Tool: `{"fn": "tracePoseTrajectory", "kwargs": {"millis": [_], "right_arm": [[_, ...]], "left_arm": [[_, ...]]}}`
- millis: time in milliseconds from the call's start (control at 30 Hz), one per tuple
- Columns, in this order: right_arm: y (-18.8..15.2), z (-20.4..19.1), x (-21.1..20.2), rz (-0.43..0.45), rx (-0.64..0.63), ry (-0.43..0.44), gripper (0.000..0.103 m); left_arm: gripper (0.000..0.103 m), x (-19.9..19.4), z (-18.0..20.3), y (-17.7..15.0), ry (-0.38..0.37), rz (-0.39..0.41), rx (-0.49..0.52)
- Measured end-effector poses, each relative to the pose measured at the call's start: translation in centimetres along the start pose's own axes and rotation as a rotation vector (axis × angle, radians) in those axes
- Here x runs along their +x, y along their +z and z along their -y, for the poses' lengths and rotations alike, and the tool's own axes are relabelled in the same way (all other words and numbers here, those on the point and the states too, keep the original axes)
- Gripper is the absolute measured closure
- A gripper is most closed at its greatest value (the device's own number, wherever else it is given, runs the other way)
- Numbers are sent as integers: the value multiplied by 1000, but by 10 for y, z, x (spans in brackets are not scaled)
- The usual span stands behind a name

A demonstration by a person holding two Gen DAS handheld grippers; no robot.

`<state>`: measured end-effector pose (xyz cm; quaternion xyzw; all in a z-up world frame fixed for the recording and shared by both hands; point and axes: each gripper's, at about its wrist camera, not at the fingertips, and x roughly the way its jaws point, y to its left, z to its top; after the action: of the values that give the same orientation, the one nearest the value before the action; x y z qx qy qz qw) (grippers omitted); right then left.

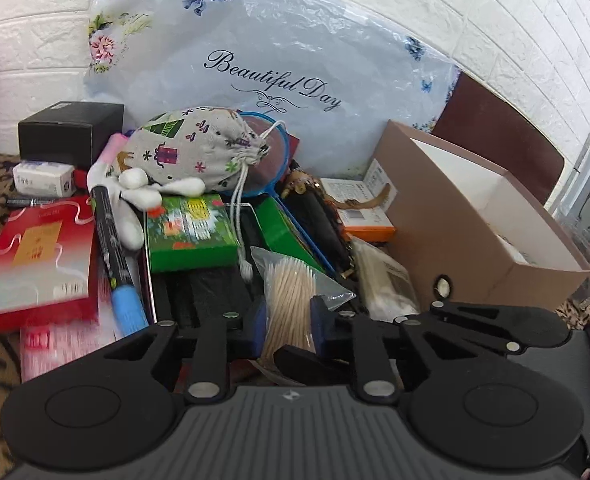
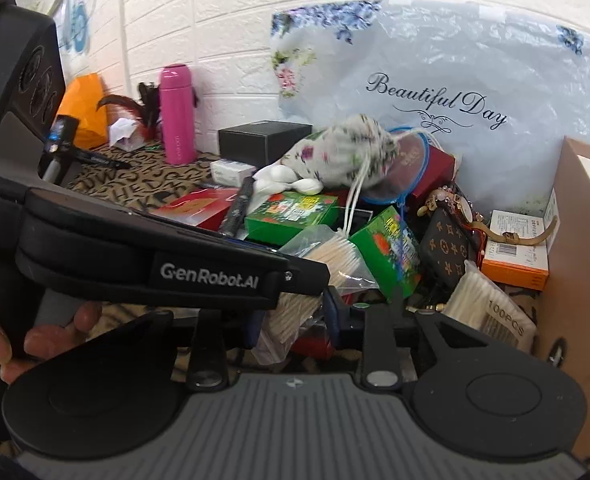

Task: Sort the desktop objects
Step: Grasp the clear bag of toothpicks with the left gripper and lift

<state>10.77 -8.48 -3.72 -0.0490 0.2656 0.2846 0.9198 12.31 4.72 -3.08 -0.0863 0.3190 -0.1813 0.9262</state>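
Left gripper [image 1: 288, 316] and right gripper [image 2: 295, 316] both pinch the clear plastic bag of wooden sticks [image 1: 289, 284] — opposed pulls could tear it, spilling sticks.

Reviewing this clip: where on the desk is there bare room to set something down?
Bare patterned cloth shows between the pink bottle and the black box. The brown cardboard box looks mostly empty where its white inside shows. The middle is crowded: green boxes, drawstring pouch and the toothpick bag that both grippers' fingers close on.
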Motion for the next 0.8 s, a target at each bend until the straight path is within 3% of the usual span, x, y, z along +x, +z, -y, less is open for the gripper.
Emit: {"fn": "tracePoseTrajectory", "kwargs": {"millis": [400,567,633,800], "right_arm": [[-55,-13,-76,-77,16,37,73],[-75,-10,-87,-99,64,25,70],[-80,-10,-89,-107,68,15,59],[-87,-8,-90,-111,76,7,53]], "left_arm": [[80,-35,46,-68,-47,-44,-33],[59,-39,54,-78,-58,-57,-27],[46,-40,55,-79,-36,-52,-9],[39,-36,52,-78,-17,-70,2]]}}
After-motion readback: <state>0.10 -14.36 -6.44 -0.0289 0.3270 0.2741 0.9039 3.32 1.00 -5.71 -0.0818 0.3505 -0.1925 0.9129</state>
